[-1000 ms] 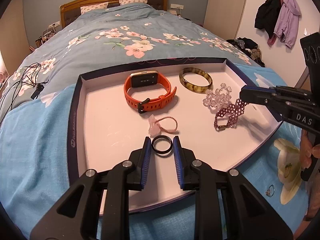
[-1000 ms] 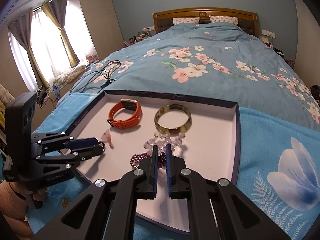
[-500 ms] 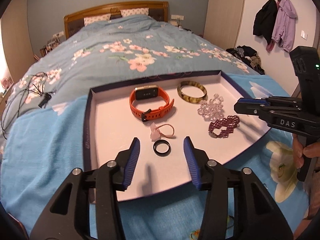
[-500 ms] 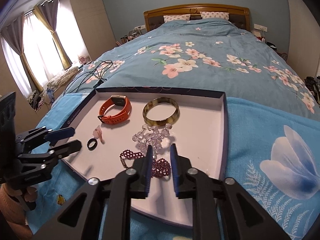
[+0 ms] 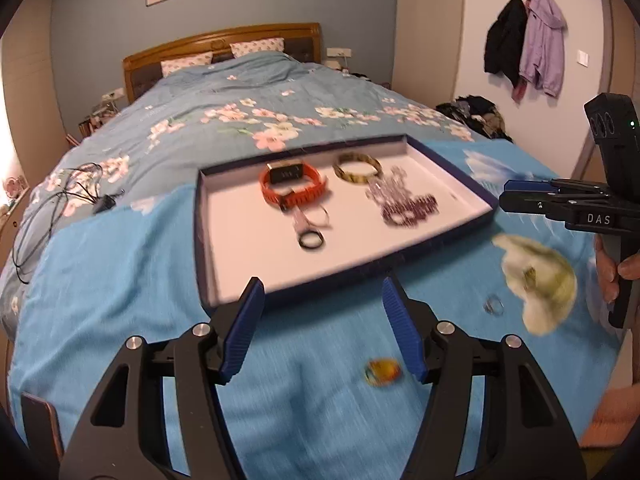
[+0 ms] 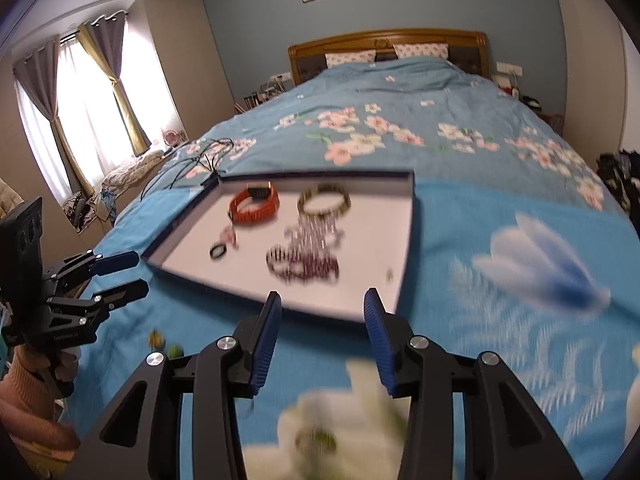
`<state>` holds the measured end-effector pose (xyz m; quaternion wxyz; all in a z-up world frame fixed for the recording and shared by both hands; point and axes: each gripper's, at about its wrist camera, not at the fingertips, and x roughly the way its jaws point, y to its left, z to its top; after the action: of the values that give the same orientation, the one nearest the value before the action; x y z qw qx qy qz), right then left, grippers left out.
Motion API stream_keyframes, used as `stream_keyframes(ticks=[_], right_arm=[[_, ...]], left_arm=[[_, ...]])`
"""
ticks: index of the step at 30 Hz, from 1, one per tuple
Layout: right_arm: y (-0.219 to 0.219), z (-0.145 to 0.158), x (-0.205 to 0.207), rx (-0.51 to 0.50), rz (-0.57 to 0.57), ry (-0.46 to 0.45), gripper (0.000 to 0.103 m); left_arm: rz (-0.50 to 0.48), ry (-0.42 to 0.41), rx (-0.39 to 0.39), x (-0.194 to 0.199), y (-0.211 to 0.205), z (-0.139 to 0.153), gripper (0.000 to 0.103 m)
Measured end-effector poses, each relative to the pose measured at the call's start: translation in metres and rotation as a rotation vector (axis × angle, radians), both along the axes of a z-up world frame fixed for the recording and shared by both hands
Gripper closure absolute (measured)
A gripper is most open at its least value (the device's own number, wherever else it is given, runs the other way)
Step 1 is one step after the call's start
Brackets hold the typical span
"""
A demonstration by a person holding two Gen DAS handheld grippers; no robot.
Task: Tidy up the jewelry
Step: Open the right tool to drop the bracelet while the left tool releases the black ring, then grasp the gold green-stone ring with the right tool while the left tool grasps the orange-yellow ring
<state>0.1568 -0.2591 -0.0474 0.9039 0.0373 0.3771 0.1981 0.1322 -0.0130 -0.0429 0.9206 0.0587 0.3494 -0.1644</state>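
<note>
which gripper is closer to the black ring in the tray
Left. The left gripper hangs just off the tray's near edge, in line with the black ring. The right gripper sits farther along that edge, nearer the purple beads.

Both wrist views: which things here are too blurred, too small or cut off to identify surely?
- Left wrist view: small yellow-orange thing on the blanket, smeared by motion blur.
- Left wrist view: ring, too small for detail.
- Both views: purple beaded bracelet and clear bead bracelet, streaked by blur.
- Right wrist view: round thing at the bottom, blurred.
</note>
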Motion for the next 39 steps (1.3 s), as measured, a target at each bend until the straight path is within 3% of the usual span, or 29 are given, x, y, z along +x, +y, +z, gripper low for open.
stream_keyframes(ticks=[11, 23, 29, 39], right_arm=[[0.002, -0.031, -0.046, -0.071, -0.002, 0.071, 0.062], [0.011, -0.04, -0.054, -0.091, -0.023, 0.084, 0.063], [0.011, -0.041, -0.053, -0.105, -0.034, 0.08, 0.075], [0.007, -0.041, -0.05, -0.097, -0.039, 0.082, 0.093]], left_arm=[[-0.022, 0.039, 0.013, -0.033, -0.003, -0.016, 0.042], [-0.034, 0.057, 0.019, -0.039, -0.008, -0.018, 0.042], [-0.056, 0.081, 0.02, -0.036, -0.013, -0.021, 0.045], [-0.071, 0.173, 0.008, -0.019, -0.018, -0.033, 0.063]])
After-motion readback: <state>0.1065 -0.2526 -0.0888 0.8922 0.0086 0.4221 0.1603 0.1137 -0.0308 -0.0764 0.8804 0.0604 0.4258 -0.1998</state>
